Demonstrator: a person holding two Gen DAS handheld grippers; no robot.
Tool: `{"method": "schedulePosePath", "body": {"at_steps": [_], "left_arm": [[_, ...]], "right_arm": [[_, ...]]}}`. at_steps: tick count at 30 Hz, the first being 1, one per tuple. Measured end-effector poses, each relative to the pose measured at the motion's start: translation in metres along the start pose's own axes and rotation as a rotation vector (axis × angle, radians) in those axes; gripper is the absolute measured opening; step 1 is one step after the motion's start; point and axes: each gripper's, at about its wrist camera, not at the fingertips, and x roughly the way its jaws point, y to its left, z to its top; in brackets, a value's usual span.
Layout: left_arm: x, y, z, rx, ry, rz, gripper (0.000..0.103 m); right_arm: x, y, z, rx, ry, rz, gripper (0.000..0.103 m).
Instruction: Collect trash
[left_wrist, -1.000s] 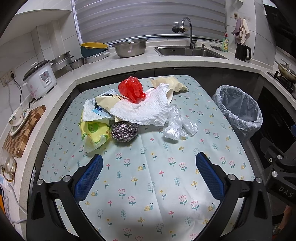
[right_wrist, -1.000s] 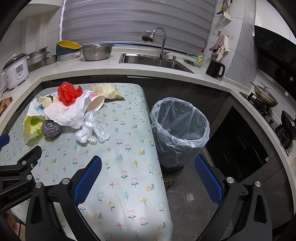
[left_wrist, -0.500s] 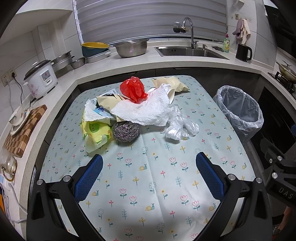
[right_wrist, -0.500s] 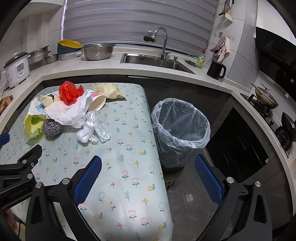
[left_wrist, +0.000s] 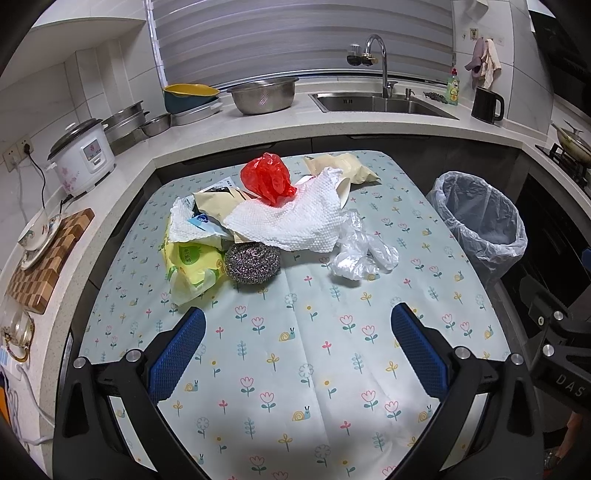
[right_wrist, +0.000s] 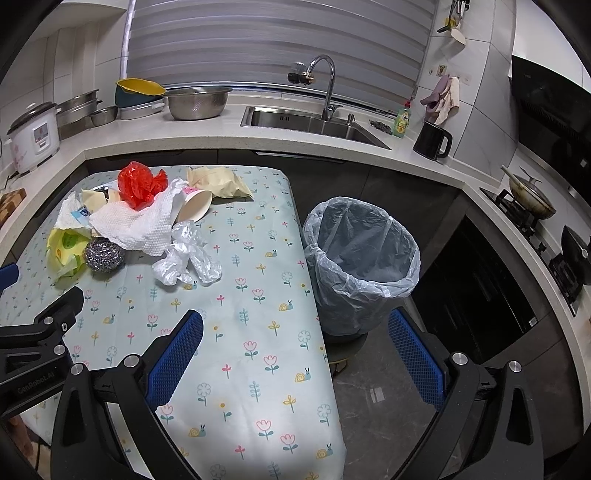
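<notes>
A heap of trash lies on the flowered table (left_wrist: 295, 369): a red plastic bag (left_wrist: 268, 178), a white paper towel (left_wrist: 291, 218), a steel scourer (left_wrist: 253, 259), a yellow wipes pack (left_wrist: 192, 260), a clear crumpled bag (left_wrist: 360, 251), a paper cup (right_wrist: 197, 205) and a beige pouch (left_wrist: 341, 168). A lined bin (right_wrist: 360, 254) stands on the floor to the table's right. My left gripper (left_wrist: 297, 349) hovers open, short of the scourer. Over the table's right front edge, my right gripper (right_wrist: 295, 350) is open and holds nothing.
Counters wrap around the table. They carry a rice cooker (left_wrist: 81, 157), metal bowls (left_wrist: 263, 96), a sink with tap (left_wrist: 376, 101), a black kettle (left_wrist: 487, 104) and a chequered board (left_wrist: 46, 254). A stove with a pan (right_wrist: 532, 194) is on the right.
Both views have crept slightly forward toward the table; the trash heap sits a little lower in the left wrist view. Nothing was grasped or moved.
</notes>
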Motion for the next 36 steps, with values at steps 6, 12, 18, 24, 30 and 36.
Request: {"method": "schedulePosePath", "body": {"at_steps": [6,12,18,24,30,36], "left_arm": [[0.0,0.0005,0.0001,0.001,-0.003,-0.002,0.096],[0.0016,0.0031,0.0009,-0.002,-0.001,-0.004,0.096],[0.0012,0.0021,0.0008,0.0,-0.001,-0.006,0.096],[0.003,0.0035,0.0001,-0.003,0.001,-0.011,0.096],[0.006,0.004,-0.0024,-0.007,0.007,-0.022,0.096],[0.0072,0.0059,-0.0022,-0.02,0.016,-0.032,0.096]], "right_arm": [[-0.0005,0.001,-0.0001,-0.002,0.0,-0.001,0.096],[-0.0004,0.0026,0.0008,-0.012,0.0,-0.013,0.096],[0.0017,0.0047,0.0011,-0.018,0.002,-0.012,0.096],[0.0019,0.0054,0.0009,-0.018,0.003,-0.014,0.096],[0.0022,0.0055,0.0011,-0.018,0.002,-0.013,0.096],[0.0025,0.0056,0.001,-0.019,0.003,-0.013,0.096]]}}
